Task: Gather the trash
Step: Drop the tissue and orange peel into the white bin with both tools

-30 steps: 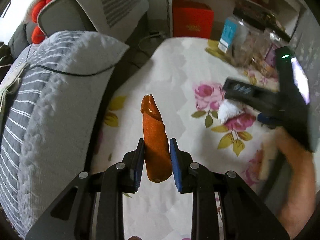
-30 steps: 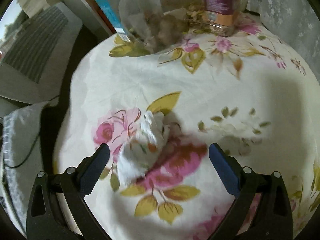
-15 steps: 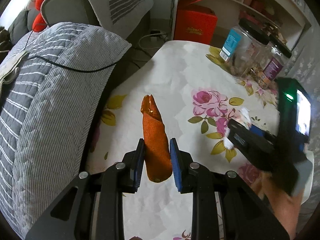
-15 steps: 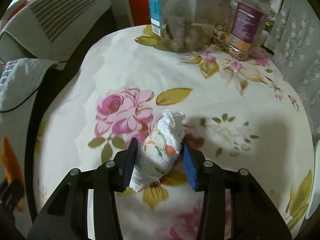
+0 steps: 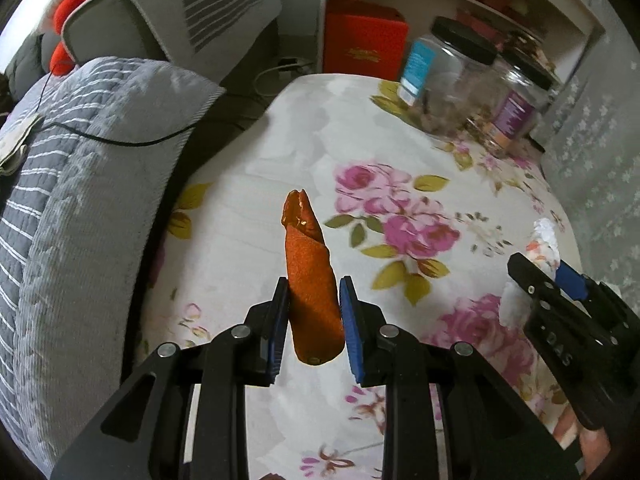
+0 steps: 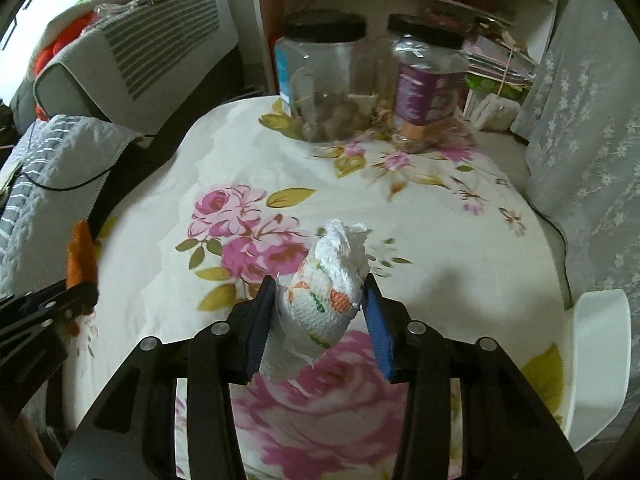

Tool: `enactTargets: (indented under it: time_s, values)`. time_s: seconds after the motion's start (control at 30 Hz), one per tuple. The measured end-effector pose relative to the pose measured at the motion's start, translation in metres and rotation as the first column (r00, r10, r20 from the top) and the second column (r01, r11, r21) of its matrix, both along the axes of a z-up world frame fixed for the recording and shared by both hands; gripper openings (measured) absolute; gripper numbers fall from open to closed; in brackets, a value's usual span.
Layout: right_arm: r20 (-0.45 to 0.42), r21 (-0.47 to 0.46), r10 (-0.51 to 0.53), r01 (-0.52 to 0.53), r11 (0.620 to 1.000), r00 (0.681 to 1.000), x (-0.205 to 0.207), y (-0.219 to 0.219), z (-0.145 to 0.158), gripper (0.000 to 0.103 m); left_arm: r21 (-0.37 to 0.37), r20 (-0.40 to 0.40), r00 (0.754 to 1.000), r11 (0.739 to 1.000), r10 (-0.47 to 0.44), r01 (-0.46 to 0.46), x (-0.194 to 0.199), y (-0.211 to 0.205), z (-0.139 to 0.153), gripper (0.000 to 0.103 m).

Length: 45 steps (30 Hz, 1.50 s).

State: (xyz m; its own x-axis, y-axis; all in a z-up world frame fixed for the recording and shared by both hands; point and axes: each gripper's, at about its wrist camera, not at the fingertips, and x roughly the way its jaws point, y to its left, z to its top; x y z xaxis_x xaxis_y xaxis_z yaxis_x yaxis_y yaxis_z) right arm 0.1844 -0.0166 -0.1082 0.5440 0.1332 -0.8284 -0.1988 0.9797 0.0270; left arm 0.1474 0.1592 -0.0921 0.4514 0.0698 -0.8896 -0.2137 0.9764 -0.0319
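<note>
My left gripper (image 5: 313,314) is shut on an orange rolled wrapper (image 5: 310,272), held above the floral tablecloth (image 5: 288,136). The right gripper (image 6: 320,314) is shut on a crumpled white paper napkin (image 6: 326,298) with small printed flowers, lifted clear of the cloth. In the left wrist view the right gripper (image 5: 552,280) shows at the right edge with the napkin (image 5: 545,240) in it. The right wrist view catches the left gripper's fingers (image 6: 52,300) and the orange wrapper (image 6: 80,254) at its left edge.
Two clear jars with black lids (image 6: 324,76) (image 6: 430,84) stand at the table's far end. A grey striped sofa cushion (image 5: 80,180) lies along the left. A white chair edge (image 6: 596,356) is at the right, a shelf and red box (image 5: 364,44) behind.
The right gripper closed on the napkin that lay on the cloth and lifted it. The left gripper kept its hold on the orange wrapper and shifted slightly.
</note>
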Motion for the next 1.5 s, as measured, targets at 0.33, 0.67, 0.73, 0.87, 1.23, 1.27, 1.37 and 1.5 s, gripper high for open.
enactTargets:
  time_s: [0.33,0.67,0.73,0.87,1.23,1.27,1.37,1.5]
  values:
    - [0.048,0.008,-0.037,0.036,0.999,0.998,-0.019,-0.065,0.014,0.041,0.05,0.018,0.998,0.996,-0.068,0.067,-0.005,-0.047,0.009,0.026]
    - [0.121,0.007,-0.127,0.127,0.992,0.984,-0.038,-0.141,0.028,0.041,0.095,0.056,0.985,0.983,-0.163,0.157,-0.009,-0.11,0.018,0.026]
    - [0.126,0.014,-0.158,0.158,0.987,0.979,-0.04,-0.159,0.029,0.041,0.1,0.064,0.98,0.978,-0.189,0.182,-0.01,-0.126,0.018,0.026]
    - [0.155,0.033,-0.232,0.23,0.973,0.96,-0.048,-0.199,0.037,0.041,0.097,0.083,0.966,0.967,-0.245,0.237,-0.014,-0.158,0.021,0.026]
    - [0.202,0.114,-0.464,0.449,0.886,0.863,-0.063,-0.315,0.062,0.042,0.074,0.205,0.89,0.913,-0.408,0.401,-0.022,-0.262,0.053,0.026]
    - [0.195,0.12,-0.478,0.463,0.878,0.857,-0.064,-0.322,0.063,0.042,0.064,0.207,0.883,0.906,-0.422,0.418,-0.022,-0.273,0.054,0.026]
    - [0.165,0.163,-0.558,0.536,0.828,0.813,-0.071,-0.358,0.063,0.046,0.06,0.221,0.853,0.88,-0.472,0.471,-0.022,-0.313,0.06,0.026]
    - [0.169,0.211,-0.65,0.617,0.758,0.741,-0.087,-0.397,0.069,0.071,0.051,0.25,0.808,0.841,-0.533,0.539,-0.023,-0.365,0.069,0.026]
